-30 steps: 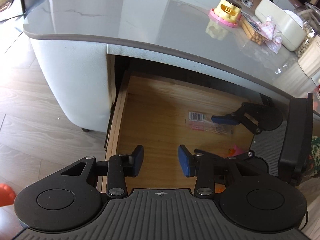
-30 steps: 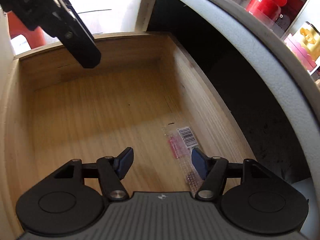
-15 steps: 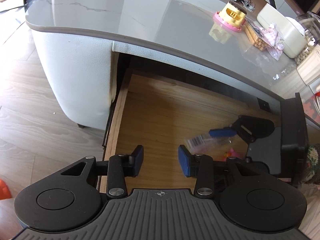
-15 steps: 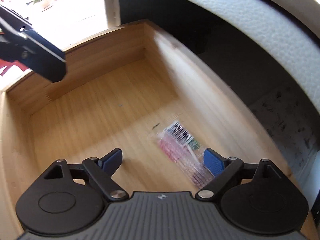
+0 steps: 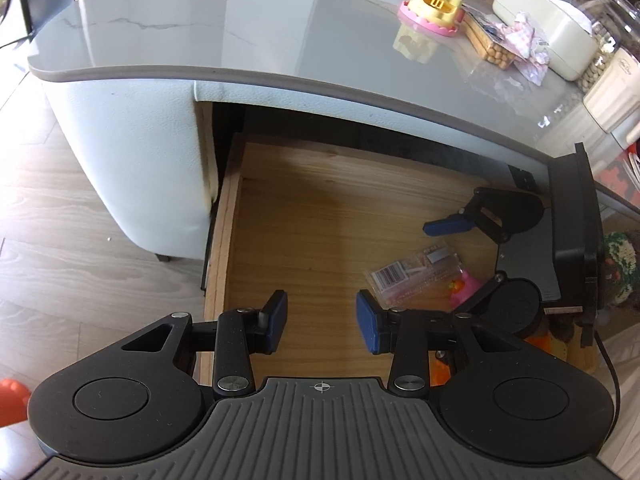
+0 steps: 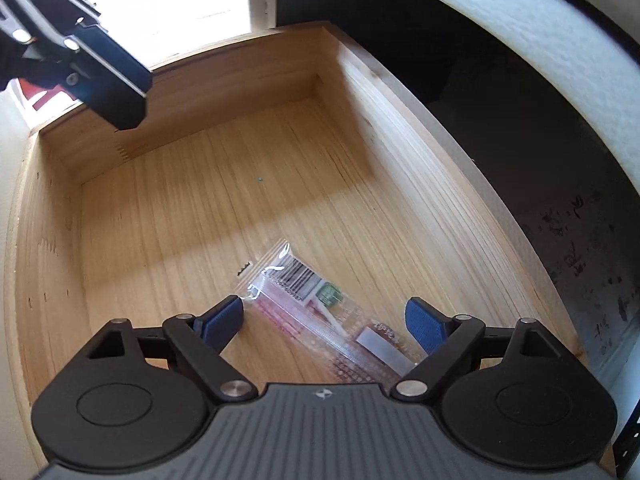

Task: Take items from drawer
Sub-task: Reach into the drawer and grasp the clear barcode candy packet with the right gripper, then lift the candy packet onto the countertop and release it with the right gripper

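A clear plastic packet (image 5: 412,272) with a barcode label and reddish contents lies flat on the floor of the open wooden drawer (image 5: 224,240). My right gripper (image 6: 328,320) hangs low over the packet (image 6: 320,312), jaws spread wide to either side of it and pads not touching it. In the left wrist view the right gripper (image 5: 444,264) reaches in from the drawer's right side. My left gripper (image 5: 322,322) hovers open above the drawer's near edge with nothing between its fingers. It also shows at the top left of the right wrist view, the left gripper (image 6: 108,80) well clear of the packet.
A small pink toy (image 5: 464,286) lies in the drawer beside the packet. The grey tabletop (image 5: 200,28) overhangs the drawer's back and carries a yellow-and-pink toy (image 5: 432,6), a biscuit pack (image 5: 488,40) and a white box (image 5: 548,44). An orange object (image 5: 12,400) sits on the floor at left.
My right gripper's jaws have spread much wider and it has turned and settled over the packet, which now lies between its fingers. The left gripper has stayed put.
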